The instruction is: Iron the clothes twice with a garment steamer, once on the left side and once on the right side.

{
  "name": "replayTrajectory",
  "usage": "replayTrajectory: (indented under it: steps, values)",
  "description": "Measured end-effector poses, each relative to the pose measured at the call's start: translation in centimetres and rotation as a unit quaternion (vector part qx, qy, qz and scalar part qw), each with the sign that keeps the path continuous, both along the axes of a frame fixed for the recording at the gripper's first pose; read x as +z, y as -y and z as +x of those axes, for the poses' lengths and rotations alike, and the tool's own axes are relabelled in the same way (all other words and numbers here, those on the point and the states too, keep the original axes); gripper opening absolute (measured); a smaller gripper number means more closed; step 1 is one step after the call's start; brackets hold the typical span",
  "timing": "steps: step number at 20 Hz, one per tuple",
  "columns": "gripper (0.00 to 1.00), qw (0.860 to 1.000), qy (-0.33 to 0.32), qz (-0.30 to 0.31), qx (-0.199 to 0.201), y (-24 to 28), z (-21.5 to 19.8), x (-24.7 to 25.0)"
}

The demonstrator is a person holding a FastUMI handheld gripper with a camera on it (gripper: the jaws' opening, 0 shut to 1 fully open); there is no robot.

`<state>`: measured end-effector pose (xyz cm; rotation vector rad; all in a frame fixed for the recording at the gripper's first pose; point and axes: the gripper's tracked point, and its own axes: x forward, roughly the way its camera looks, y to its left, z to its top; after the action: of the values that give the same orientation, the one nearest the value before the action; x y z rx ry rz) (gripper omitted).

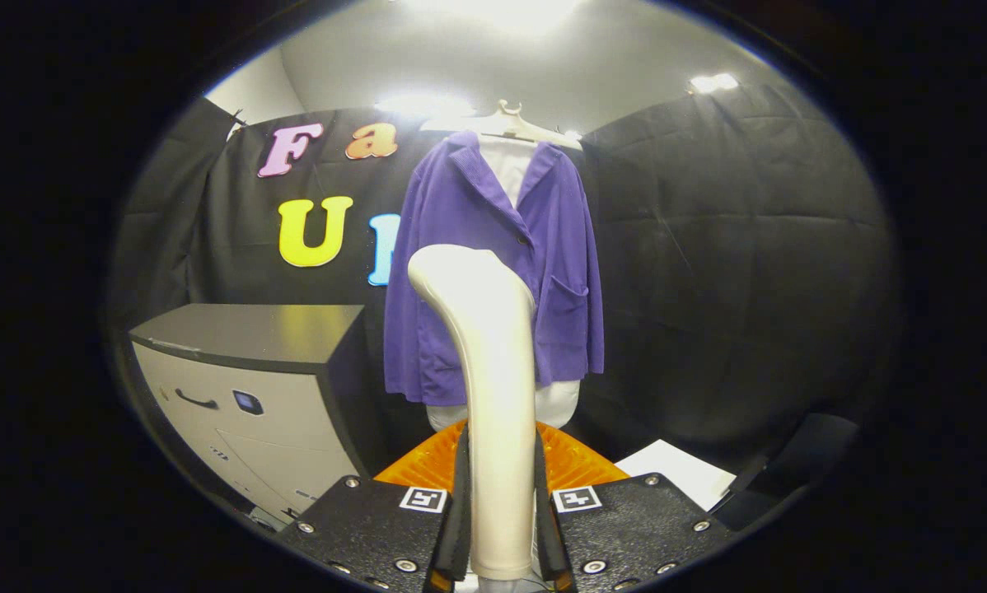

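Fingers [500, 527] clamped on the handle of the white garment steamer [485, 387], one pad on each side; its head rises just ahead of them, in front of the purple jacket [493, 263] hanging on a hanger [506, 123] beyond. Judgement: head looks short of the cloth; carry it forward onto one front panel, keep it upright, stroke slowly down. Grey cabinet [254, 387] stands to the side, clear of the path

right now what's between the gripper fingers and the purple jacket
In the gripper view, the steamer, clamped between the fingers, rises toward the jacket. An orange ribbed thing lies just beyond the fingers.
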<state>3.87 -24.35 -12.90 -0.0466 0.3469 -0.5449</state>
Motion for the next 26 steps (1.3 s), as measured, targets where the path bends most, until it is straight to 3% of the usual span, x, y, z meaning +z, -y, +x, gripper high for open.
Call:
replayTrajectory:
  steps: [6, 14, 26]
  values:
    - [0.32, 0.999, 0.034, -0.003, 0.02, -7.4, -4.6, 4.3]
    - [0.32, 0.997, 0.051, -0.015, 0.047, -14.6, -9.8, 6.4]
    - [0.32, 0.996, 0.061, -0.025, 0.066, -19.7, -12.7, 7.5]
